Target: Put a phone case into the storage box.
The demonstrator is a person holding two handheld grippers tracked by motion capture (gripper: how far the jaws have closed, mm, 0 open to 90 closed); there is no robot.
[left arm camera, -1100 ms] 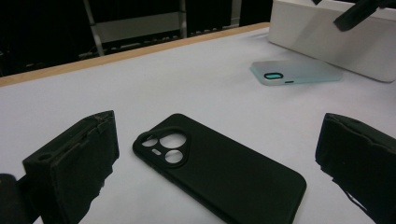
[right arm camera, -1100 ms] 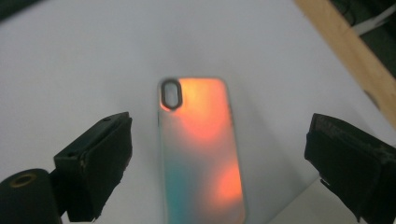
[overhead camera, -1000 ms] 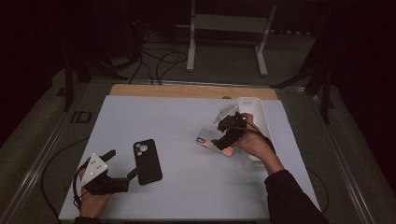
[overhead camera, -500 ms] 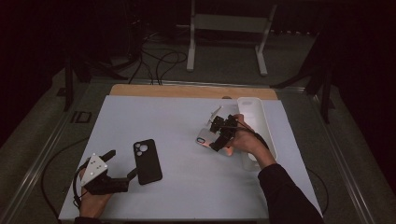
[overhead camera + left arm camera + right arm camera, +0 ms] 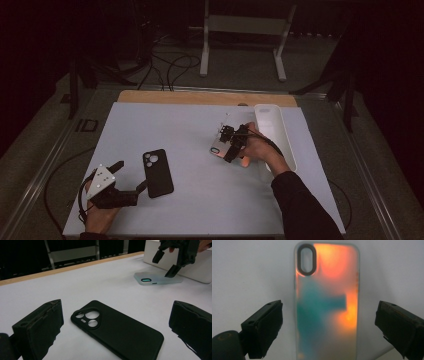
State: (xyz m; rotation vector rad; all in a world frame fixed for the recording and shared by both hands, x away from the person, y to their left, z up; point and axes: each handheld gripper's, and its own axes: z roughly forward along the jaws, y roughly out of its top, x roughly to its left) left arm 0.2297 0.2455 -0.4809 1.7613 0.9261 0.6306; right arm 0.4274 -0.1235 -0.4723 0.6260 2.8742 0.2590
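Black left gripper (image 5: 129,181) with grey three-cornered plate; black right gripper (image 5: 231,146); dark sleeve (image 5: 300,205).

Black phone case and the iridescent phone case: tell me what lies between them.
Nothing: between the black phone case and the iridescent phone case runs bare white tabletop, plain in the high view and the left gripper view.

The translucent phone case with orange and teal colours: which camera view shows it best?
The right gripper view: the translucent phone case lies flat between open jaws, its camera cutout and colours plain. The left gripper view shows it far off, edge-on, beside the white tray. The high view shows it small, partly behind the right gripper.
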